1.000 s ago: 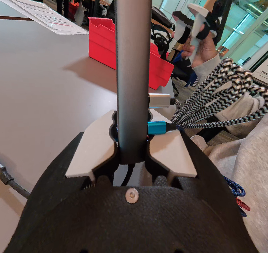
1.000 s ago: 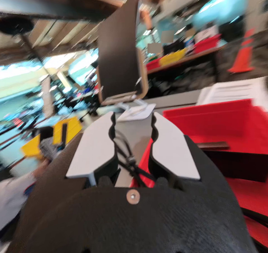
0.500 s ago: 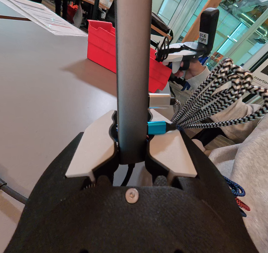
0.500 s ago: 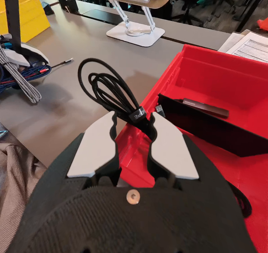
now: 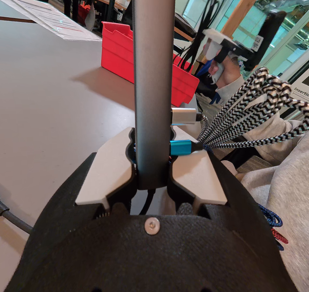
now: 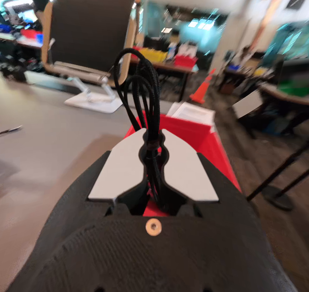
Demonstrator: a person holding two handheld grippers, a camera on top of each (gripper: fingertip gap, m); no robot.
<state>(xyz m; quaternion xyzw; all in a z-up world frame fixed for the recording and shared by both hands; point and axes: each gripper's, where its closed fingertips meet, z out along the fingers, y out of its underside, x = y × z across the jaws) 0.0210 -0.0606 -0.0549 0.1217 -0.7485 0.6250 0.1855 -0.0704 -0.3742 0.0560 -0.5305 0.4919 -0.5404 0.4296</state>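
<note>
In our left gripper (image 5: 152, 143) we grip a long dark grey slab (image 5: 153, 66), a flat device standing upright between the two pale fingers (image 5: 110, 168), which are closed against its sides near its lower end. Two plugs sit in its right edge just above the fingertips: a blue connector (image 5: 180, 147) lower down and a silver connector (image 5: 183, 116) above it. From them a bunch of black-and-white braided cables (image 5: 247, 116) fans out to the right, over a grey sleeve (image 5: 284, 192) (blue and red braided cord (image 5: 274, 223) hangs lower, beside the gripper body). Beyond the slab we see the grey table (image 5: 50, 100), then a red bin (image 5: 120, 55) standing on it, with a printed sheet (image 5: 48, 19) lying farther back.

In our right gripper (image 6: 153, 135) we hold a bundle of black cable (image 6: 142, 86); the fingers are nearly closed, pinching it at the dark band that ties it, and its loops stand up past the tips. In the left wrist view this gripper (image 5: 212, 45) is above the bin's far end, the cable loops hanging from it. Directly behind and below our fingers lies the red bin (image 6: 214, 143). Farther off, blurred, are a white stand (image 6: 95, 100) carrying a dark panel (image 6: 90, 24), and an orange cone (image 6: 202, 90) on the floor.
</note>
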